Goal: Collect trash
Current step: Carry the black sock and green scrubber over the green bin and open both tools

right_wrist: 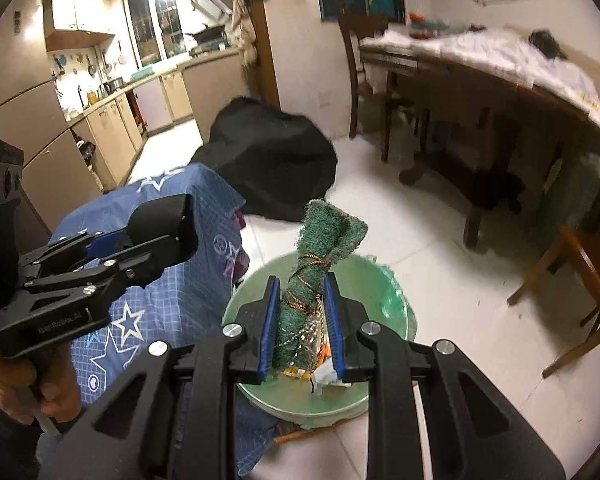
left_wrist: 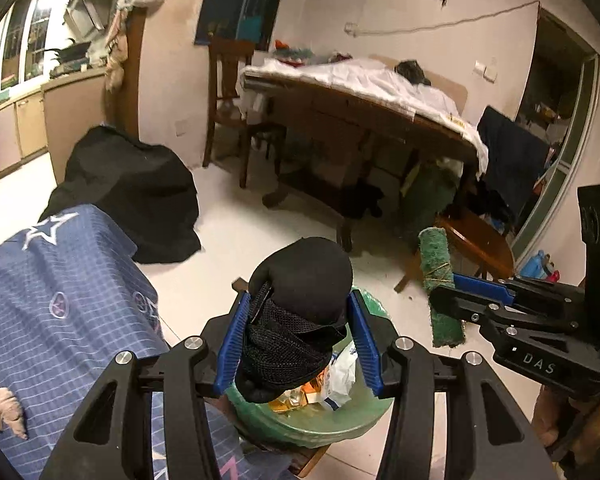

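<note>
Left tool [left_wrist: 298, 320] clamped on black bundle [left_wrist: 300, 280], right tool [right_wrist: 303, 320] on green roll [right_wrist: 324, 240].

Both wrist cameras look steeply down, close over the round green-lined plastic bin [left_wrist: 340, 412] [right_wrist: 384, 280], sharing it and the wooden table [left_wrist: 380, 116] [right_wrist: 500, 80] beyond.

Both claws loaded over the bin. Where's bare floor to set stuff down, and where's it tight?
Bare white tile lies between the black cover and the wooden table, and right of the green-lined bin toward the small chair. It is crowded at the bin's left, where the blue star-print cloth presses against it, and under the table.
</note>
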{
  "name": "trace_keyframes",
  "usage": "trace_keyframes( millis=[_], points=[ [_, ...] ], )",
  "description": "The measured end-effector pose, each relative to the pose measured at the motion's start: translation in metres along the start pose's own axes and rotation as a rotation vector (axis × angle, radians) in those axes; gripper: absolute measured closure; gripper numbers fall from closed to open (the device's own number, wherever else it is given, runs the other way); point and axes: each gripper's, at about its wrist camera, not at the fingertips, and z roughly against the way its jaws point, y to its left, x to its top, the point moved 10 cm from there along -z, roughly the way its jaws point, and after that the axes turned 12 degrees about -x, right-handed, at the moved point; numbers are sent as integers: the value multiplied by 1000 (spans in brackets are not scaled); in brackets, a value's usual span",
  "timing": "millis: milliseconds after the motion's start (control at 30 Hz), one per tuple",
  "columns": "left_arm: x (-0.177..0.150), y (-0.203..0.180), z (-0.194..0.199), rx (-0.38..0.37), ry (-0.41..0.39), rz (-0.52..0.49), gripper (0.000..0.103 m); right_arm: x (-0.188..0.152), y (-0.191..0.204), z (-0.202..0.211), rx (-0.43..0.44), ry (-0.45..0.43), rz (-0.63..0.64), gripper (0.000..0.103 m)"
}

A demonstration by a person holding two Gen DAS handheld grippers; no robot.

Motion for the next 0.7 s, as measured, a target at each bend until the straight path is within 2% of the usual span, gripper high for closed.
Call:
trace_keyframes(
  millis=[133,400,700],
  points=[
    [-11,11,-24,-3,48,20,53,-8,-7,-16,24,64,-27,82],
    [-35,28,-62,1,124,27,53,-19,-15,-37,28,130,-18,82],
    [-41,33,-80,-8,140,22,53,-24,-23,-52,28,165,-15,82]
  ],
)
